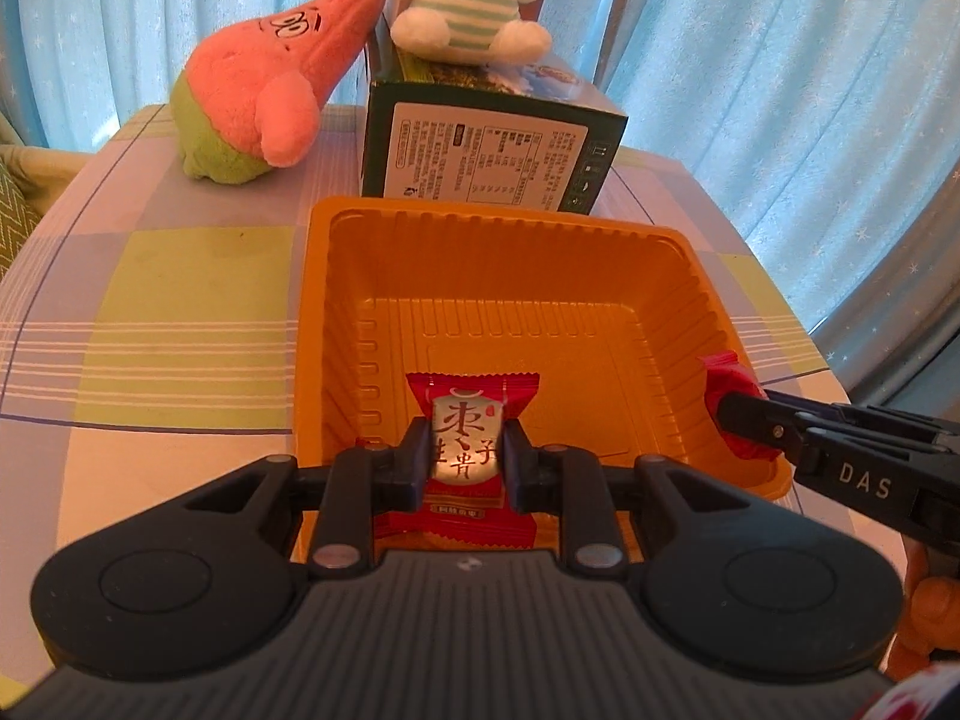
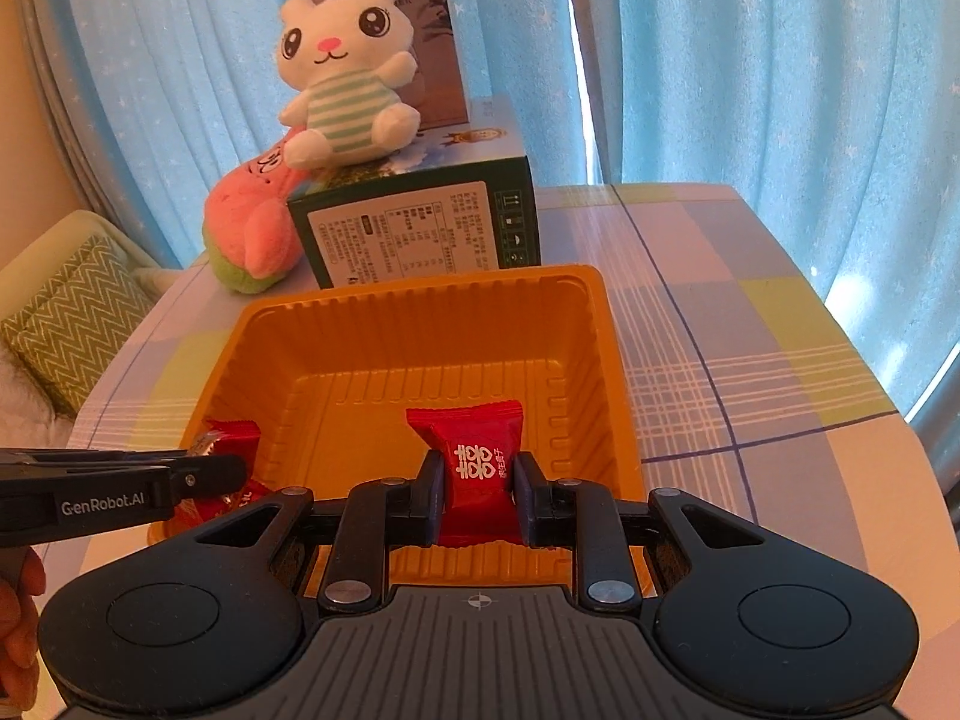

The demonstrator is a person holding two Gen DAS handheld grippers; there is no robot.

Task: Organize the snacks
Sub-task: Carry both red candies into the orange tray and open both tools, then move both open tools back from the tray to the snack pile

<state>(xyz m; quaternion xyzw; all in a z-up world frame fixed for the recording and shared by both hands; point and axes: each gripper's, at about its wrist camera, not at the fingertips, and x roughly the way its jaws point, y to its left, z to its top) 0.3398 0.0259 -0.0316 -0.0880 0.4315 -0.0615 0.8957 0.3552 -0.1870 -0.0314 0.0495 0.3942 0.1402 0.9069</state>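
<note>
The left gripper (image 1: 467,461) has its fingers closed on a red foil-wrapped snack packet with a pale printed label (image 1: 471,420), pinched across its middle so the sealed ends stick out ahead of and behind the pads. The right gripper (image 2: 478,495) clamps a second red plastic candy wrapper with white characters (image 2: 477,471) the same way. Both packets hang over the near half of the square orange plastic tray with ribbed walls (image 2: 420,324) — apparently the bin meant to collect the snacks. Beyond the fingertips the tray floor looks bare, so release should drop each packet cleanly inside — neither has been let go yet.
</note>
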